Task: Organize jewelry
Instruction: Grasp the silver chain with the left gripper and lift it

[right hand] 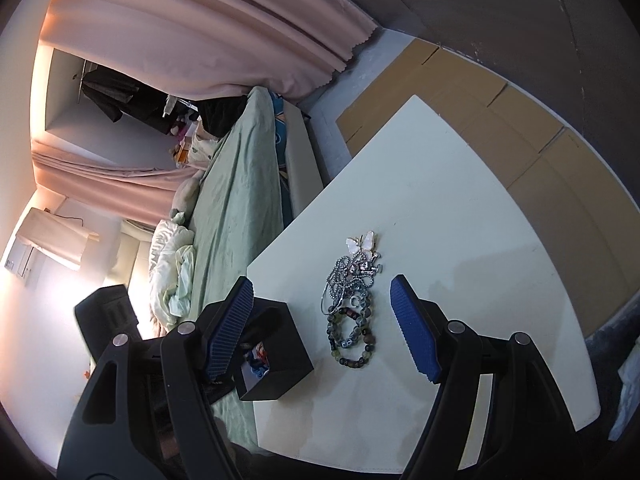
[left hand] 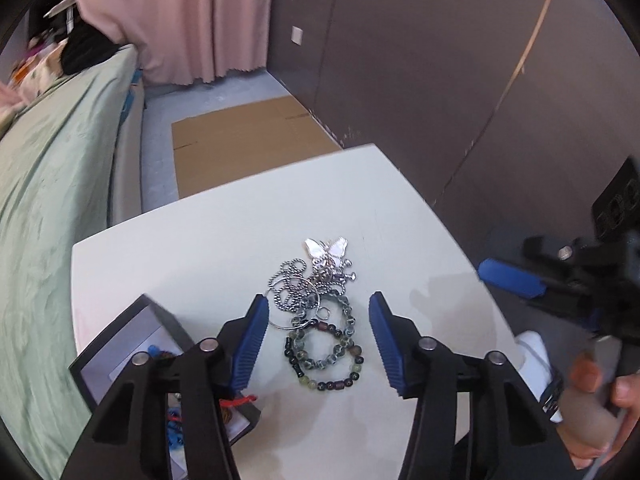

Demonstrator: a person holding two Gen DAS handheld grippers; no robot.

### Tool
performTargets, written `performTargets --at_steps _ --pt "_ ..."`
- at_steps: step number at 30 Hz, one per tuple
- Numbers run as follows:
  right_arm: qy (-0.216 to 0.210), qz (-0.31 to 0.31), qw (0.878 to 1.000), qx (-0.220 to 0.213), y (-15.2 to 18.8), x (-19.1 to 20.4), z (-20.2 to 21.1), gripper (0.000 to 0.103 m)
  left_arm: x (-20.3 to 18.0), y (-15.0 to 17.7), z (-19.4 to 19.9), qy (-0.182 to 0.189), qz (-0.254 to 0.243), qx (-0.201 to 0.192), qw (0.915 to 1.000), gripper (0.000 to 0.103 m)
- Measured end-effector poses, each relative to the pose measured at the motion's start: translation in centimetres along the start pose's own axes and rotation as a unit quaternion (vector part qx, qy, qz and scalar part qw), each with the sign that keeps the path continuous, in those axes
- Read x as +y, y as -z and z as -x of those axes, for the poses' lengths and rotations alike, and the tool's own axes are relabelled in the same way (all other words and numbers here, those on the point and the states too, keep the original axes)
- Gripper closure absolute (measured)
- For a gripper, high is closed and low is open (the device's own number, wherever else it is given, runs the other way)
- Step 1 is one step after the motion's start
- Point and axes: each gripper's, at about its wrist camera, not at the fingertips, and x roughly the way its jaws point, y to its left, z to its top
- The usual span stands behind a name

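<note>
Several pieces of jewelry are lying tangled in one small pile (left hand: 320, 304) at the middle of the left wrist view, resting on the pale surface (left hand: 200, 248): a butterfly pendant (left hand: 326, 249) at the top of the heap, a silver ball chain (left hand: 290, 288) looping below it, and two beaded bracelets (left hand: 326, 352) nearest the camera. The left claw (left hand: 318, 334) is hanging with its blue fingers (left hand: 252, 340) spread wide apart, empty, framing the bracelets without touching them. A black box (left hand: 120, 344) with a pale lining is sitting at the lower left of the frame, just beside the left finger, holding some red and blue bits I cannot identify. At the right edge the right claw (left hand: 516, 278) is showing only in part. In the right wrist view the same pile (right hand: 352, 300) is sitting centre frame, the box (right hand: 276, 356) at lower left of it, and the right claw (right hand: 322, 330) is likewise standing open and empty above the surface (right hand: 460, 220). All of this looks light; the chain will likely be limp and slippery and may drag its neighbours along, since the strands are interlaced. The bracelets look the firmest hold: pinching across one beaded loop at its free near edge should be safest, while the pendant looks delicate and poorly suited to a hard squeeze.
</note>
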Motion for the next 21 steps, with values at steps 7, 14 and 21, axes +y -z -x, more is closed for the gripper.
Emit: performTargets --at_steps 7,14,21 --pt "0.007 -0.013 1.000 -0.008 0.0 -0.6 0.0 0.031 -1.1 0.8 -3.7 -0.025 -0.041 0.029 0.9984 0.064" --pt "0.022 -0.033 0.999 -0.007 0.1 -1.4 -0.2 0.031 -1.5 1.4 -5.9 -0.044 -0.059 0.040 0.9965 0.067" --pt "0.020 -0.032 0.999 0.004 0.3 -1.1 -0.5 0.034 -2.2 1.7 -7.5 -0.078 -0.087 0.044 0.9922 0.076"
